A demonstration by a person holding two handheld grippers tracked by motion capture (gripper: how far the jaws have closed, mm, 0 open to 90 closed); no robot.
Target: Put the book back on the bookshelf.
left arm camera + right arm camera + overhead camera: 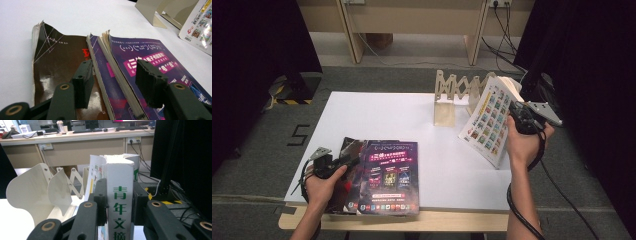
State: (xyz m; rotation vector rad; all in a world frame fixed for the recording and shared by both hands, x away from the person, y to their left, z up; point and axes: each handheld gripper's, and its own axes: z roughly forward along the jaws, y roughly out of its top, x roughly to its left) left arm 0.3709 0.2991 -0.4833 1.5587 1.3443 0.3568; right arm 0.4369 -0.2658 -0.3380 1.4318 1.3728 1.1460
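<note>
The stack of purple magazines [384, 177] lies at the white table's [377, 112] near edge, with bare tabletop stretching beyond it to the wooden accordion book rack [452, 95] at the far side. The left gripper [343, 162] rests over the stack's left edge, jaws apart astride the upper spines, not pressing. The right gripper [513, 111] clamps the spine of a white magazine [489, 120], held tilted just beside the rack

White book [119, 202] spine: green "青年文摘". Floor mark [298, 135]: "5". Purple magazine [150, 65] cover text too small.
</note>
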